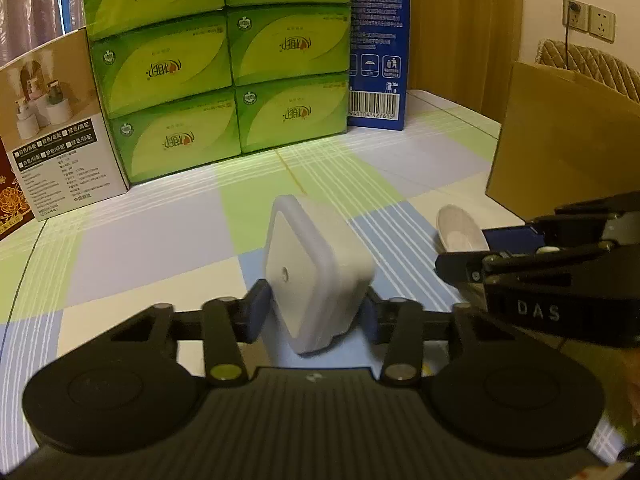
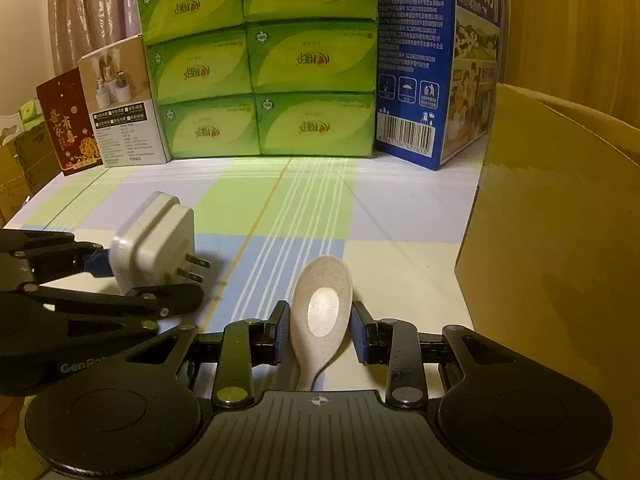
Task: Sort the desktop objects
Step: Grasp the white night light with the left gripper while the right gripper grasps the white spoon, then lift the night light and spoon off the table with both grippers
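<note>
While your left gripper (image 1: pixel 316 312) pinches the plug (image 1: pixel 316 272) and your right gripper (image 2: pixel 320 332) seems to clamp the spoon (image 2: pixel 320 312), bowl pointing far, the box (image 2: pixel 560 248) stands right, nearest the spoon.

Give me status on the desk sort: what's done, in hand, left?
Done: nothing visibly sorted yet; the inside of the cardboard box is hidden. In hand: the left gripper is shut on the white plug adapter, and the right gripper is shut on the speckled spoon. Left: both items still need placing, probably in that box.
</note>
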Demonstrator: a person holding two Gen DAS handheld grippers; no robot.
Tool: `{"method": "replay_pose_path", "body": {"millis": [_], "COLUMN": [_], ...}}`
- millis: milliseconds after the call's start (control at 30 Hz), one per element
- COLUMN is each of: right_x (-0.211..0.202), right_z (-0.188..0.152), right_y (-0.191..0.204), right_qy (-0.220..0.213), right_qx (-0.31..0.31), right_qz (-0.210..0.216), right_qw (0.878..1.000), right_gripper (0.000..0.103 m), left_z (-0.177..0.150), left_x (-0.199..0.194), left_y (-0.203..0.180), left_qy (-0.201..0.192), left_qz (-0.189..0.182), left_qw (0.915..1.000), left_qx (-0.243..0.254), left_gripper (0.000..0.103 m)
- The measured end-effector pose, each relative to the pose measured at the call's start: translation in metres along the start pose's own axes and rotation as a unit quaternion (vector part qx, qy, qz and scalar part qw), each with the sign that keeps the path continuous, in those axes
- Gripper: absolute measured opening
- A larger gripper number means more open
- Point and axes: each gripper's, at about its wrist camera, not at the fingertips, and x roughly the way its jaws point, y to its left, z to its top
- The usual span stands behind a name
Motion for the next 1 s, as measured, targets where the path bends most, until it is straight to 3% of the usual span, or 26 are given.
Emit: {"method": "replay_pose_path", "body": {"millis": [33, 400, 700, 1000], "right_x": [-0.001, -0.032, -0.089, -0.150], "right_z": [0.000, -0.012, -0.029, -0.037], "right_y": [-0.001, 0.004, 0.024, 0.022], "right_qy": [0.001, 0.022, 0.047, 0.041], "right_qx": [0.001, -0.001, -0.010, 0.009], "right_qz": [0.000, 0.019, 0.052, 0.066], "right_qw": [1.000, 1.000, 0.997, 0.997], "right_gripper": [0.029, 0.029, 0.029, 0.029], "left_z": [-0.001, -0.032, -0.049, -0.082], "left_x": [-0.003, -0.057, -0.127, -0.201], "left_y": [0.000, -0.014, -0.018, -0.037], "left_qy": [0.001, 0.023, 0.047, 0.056], "left_qz": [0.002, 0.030, 0.056, 0.079], "left_qw": [1.0000, 0.9992, 0.9969, 0.9944], "left_qx": [-0.002, -0.010, -0.028, -0.043], "left_gripper": [0.024, 0.024, 0.024, 0.024]}}
